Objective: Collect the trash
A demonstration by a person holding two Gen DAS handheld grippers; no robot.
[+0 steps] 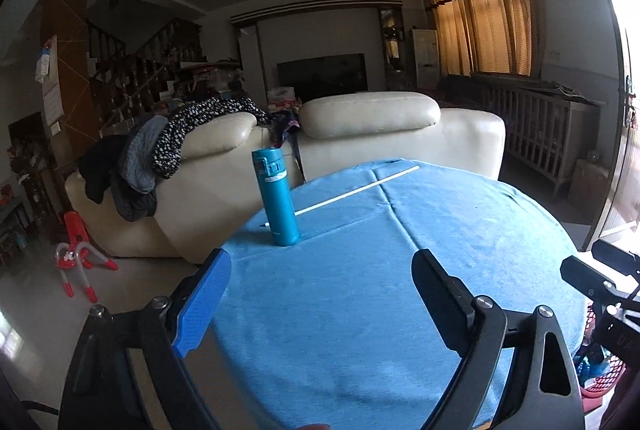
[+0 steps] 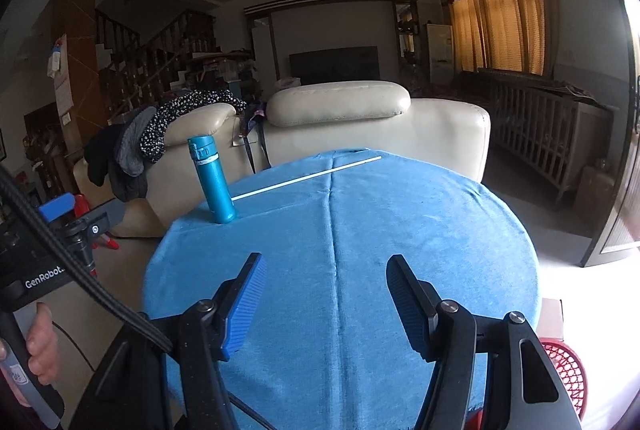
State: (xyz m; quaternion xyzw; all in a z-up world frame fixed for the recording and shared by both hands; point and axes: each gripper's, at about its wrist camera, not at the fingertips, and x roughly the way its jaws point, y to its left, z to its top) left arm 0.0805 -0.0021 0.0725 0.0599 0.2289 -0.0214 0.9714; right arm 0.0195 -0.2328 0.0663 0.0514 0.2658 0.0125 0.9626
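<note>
Both grippers — left gripper (image 1: 320,294) and right gripper (image 2: 326,296) — are hovering with jaws open and empty over the table (image 2: 400,230), where the thin white stick (image 2: 308,177) is lying beyond the bottle (image 2: 212,179) — seemingly light, stiff, best pinched mid-length.

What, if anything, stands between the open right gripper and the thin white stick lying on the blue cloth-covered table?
Nothing visible does. Bare blue tablecloth runs from the right gripper to the thin white stick. The teal flask stands upright at the stick's left end, beside that path rather than in it.
</note>
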